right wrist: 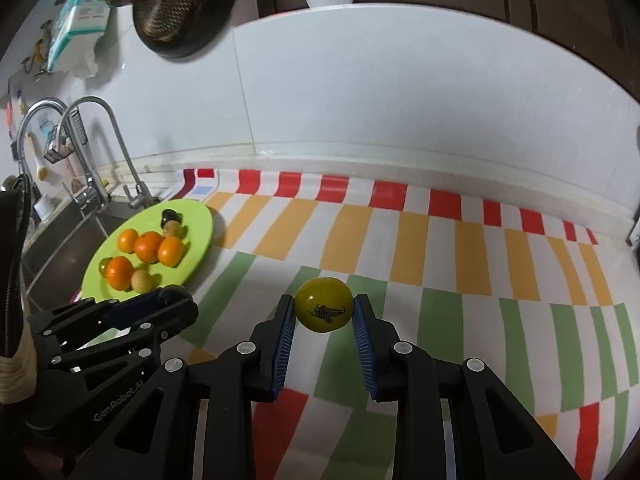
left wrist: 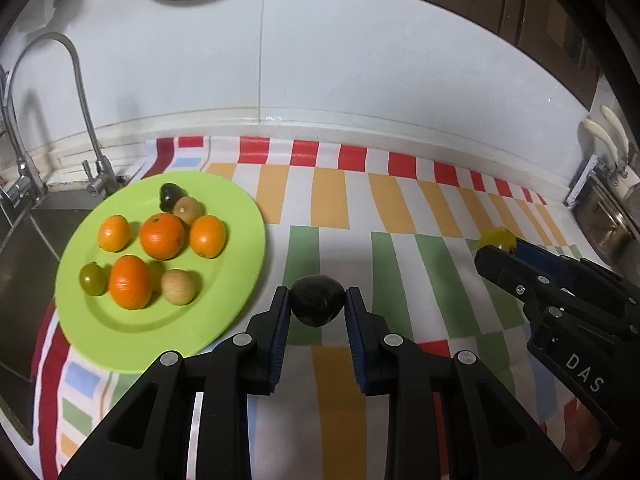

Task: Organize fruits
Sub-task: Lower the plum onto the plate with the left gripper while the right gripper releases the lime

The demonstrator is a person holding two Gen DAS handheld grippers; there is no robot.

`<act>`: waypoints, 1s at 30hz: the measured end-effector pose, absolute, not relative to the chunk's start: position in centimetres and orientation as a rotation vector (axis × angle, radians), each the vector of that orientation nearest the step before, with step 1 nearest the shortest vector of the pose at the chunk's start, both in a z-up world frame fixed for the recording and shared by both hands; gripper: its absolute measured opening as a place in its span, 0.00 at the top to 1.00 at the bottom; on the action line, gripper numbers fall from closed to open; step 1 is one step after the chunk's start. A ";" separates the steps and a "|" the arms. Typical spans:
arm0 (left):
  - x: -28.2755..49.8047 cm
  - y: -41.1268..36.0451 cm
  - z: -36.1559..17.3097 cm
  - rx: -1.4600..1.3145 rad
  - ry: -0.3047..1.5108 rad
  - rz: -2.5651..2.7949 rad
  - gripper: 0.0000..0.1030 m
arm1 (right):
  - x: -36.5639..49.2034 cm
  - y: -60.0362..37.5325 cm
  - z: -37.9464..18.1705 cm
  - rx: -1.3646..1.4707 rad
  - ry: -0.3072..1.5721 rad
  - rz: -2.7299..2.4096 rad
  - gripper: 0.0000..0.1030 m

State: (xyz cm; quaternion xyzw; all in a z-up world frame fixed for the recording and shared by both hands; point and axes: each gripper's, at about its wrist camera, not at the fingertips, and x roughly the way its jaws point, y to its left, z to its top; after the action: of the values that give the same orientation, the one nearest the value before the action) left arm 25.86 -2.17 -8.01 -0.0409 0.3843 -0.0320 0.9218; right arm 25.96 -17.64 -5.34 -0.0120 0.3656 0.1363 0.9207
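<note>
Above striped cloth (left wrist: 400,216), left gripper (left wrist: 317,300): jaws clamped on dark fruit (left wrist: 317,306)
Right gripper (right wrist: 324,307): jaws clamped on yellow-green fruit (right wrist: 324,304)

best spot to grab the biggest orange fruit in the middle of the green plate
Probably from above, pads across the big round orange fruit near-to-far: a brown fruit and a smaller orange fruit crowd its right on the green plate, so sideways fingers wouldn't fit.

The left hand-held gripper (left wrist: 317,300) pointed steeply down over the tabletop (left wrist: 420,216), its jaws clamped on a dark fruit (left wrist: 317,301). The right hand-held gripper (right wrist: 324,312), beside it and tilted alike, pinched a yellow fruit (right wrist: 324,305) between blue pads (right wrist: 285,344).
</note>
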 end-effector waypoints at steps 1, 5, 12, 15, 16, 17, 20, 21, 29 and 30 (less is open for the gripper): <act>25.5 -2.0 -7.8 -0.083 0.784 -0.067 0.73 | 25.6 -17.5 -5.1 -0.026 0.747 0.279 0.70; 23.8 -1.3 -6.8 -0.069 0.753 -0.071 0.73 | 24.0 -16.8 -4.2 -0.031 0.733 0.284 0.70; 21.2 0.7 -5.1 -0.076 0.704 -0.060 0.73 | 21.6 -14.9 -3.3 -0.033 0.715 0.309 0.70; 20.0 1.7 -4.5 -0.075 0.684 -0.053 0.73 | 20.7 -13.9 -2.8 -0.030 0.705 0.321 0.70; 19.6 2.1 -4.2 -0.077 0.677 -0.051 0.73 | 20.4 -13.6 -2.6 -0.031 0.701 0.324 0.70; 19.3 2.4 -4.1 -0.078 0.671 -0.050 0.73 | 20.1 -13.2 -2.4 -0.032 0.696 0.328 0.70; 18.2 3.5 -3.4 -0.073 0.650 -0.038 0.73 | 19.3 -12.1 -1.9 -0.034 0.684 0.339 0.70; 17.9 3.9 -3.2 -0.069 0.641 -0.034 0.73 | 19.1 -11.6 -1.8 -0.037 0.677 0.343 0.70; 16.3 6.6 -1.9 -0.046 0.592 -0.012 0.73 | 18.4 -8.8 -1.2 -0.039 0.652 0.381 0.70; 16.2 7.0 -1.8 -0.048 0.589 -0.011 0.73 | 18.4 -8.4 -1.2 -0.038 0.651 0.387 0.70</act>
State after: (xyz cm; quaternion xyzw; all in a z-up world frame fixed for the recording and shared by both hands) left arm 16.18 6.99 -1.75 -0.0239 0.2904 -0.0052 0.9566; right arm 18.45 -8.35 -1.18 -0.0188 0.3177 0.1890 0.9290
